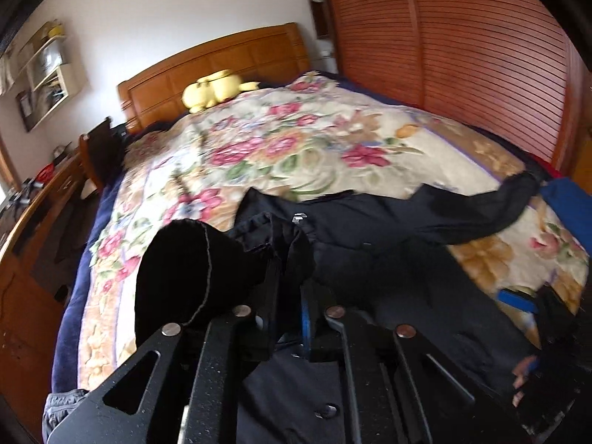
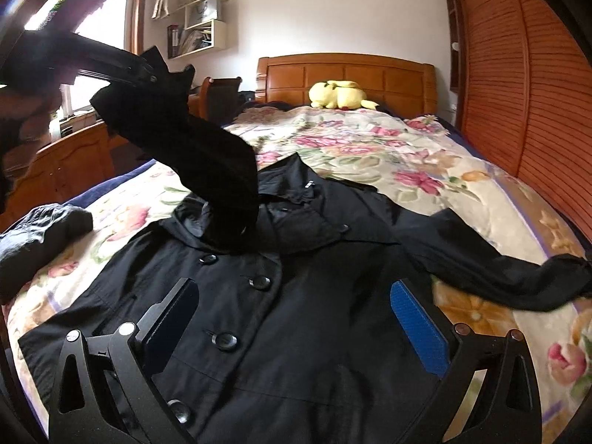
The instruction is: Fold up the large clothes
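Matt black cloth coat (image 2: 296, 333) with glossy plastic buttons (image 2: 224, 341), plush floral blanket (image 2: 370, 140), polished wooden headboard (image 2: 344, 70).

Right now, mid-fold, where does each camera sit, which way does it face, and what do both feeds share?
Left wrist: rides the left claw, raised over the bed, looking down toward the headboard; its own nearly closed fingers pinch a black sleeve; the right claw shows at the right edge.
Right wrist: rides the right claw, low over the black coat, facing the headboard; its wide-open fingers frame the buttons; the left claw lifts the sleeve at upper left.
Shared: coat, lifted sleeve, floral blanket, yellow plush toy, wooden headboard.
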A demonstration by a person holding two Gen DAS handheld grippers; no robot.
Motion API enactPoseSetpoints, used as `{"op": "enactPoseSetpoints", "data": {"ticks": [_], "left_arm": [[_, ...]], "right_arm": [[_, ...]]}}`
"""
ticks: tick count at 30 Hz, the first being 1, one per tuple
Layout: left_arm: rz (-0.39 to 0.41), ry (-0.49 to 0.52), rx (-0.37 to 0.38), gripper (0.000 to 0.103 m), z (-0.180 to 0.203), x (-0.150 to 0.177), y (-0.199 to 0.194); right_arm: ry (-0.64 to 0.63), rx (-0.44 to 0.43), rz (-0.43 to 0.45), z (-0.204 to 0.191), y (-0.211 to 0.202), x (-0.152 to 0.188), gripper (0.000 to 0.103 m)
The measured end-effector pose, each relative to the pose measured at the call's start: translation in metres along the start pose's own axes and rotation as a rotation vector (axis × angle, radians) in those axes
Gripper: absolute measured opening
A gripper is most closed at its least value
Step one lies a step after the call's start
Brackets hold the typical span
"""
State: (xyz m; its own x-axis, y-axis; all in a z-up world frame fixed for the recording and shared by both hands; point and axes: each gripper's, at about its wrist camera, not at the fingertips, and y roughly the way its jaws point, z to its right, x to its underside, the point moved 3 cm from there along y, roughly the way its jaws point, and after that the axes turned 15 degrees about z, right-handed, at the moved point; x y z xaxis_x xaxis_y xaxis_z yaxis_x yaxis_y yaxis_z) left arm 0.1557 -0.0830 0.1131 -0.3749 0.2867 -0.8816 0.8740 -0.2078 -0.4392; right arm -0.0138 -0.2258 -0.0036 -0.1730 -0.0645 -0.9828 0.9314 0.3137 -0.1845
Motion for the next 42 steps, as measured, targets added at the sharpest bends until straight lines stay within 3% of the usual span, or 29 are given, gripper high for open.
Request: {"op": "enactPoseSetpoints", "data": {"ticks": [3, 6, 9, 11, 17, 27, 36, 42], "left_arm": [[-0.001, 0.021, 0.087, 0.031, 0.022, -0.002, -0.017], [0.005, 0.05, 0.124, 0.038, 0.038, -0.002, -0.035], [0.006, 0.046, 0.163, 0.057, 0.05, 0.001, -0.048], [0.012, 0.032, 0.184, 0.064, 0.056, 0.006, -0.053], [0.009, -0.02, 0.194, 0.065, 0.049, 0.033, -0.062], [-0.014, -0.171, 0.079, 0.065, -0.008, 0.115, -0.074], [-0.058, -0.255, -0.01, 0.065, -0.049, 0.183, -0.096], [-0.078, -0.267, -0.055, 0.065, -0.066, 0.215, -0.108]], "right_arm": [[0.011, 0.016, -0.003, 0.008, -0.005, 0.0, 0.103], [0.021, 0.029, -0.002, 0.014, -0.009, -0.001, 0.103], [0.03, 0.04, 0.003, 0.017, -0.014, -0.002, 0.103], [0.039, 0.045, 0.007, 0.018, -0.017, -0.003, 0.103], [0.046, 0.05, 0.015, 0.015, -0.025, 0.0, 0.103], [0.031, -0.019, -0.01, -0.01, -0.009, 0.004, 0.103], [0.013, -0.174, -0.065, -0.066, 0.021, 0.014, 0.102], [-0.018, -0.286, -0.161, -0.098, 0.054, 0.033, 0.087]]}}
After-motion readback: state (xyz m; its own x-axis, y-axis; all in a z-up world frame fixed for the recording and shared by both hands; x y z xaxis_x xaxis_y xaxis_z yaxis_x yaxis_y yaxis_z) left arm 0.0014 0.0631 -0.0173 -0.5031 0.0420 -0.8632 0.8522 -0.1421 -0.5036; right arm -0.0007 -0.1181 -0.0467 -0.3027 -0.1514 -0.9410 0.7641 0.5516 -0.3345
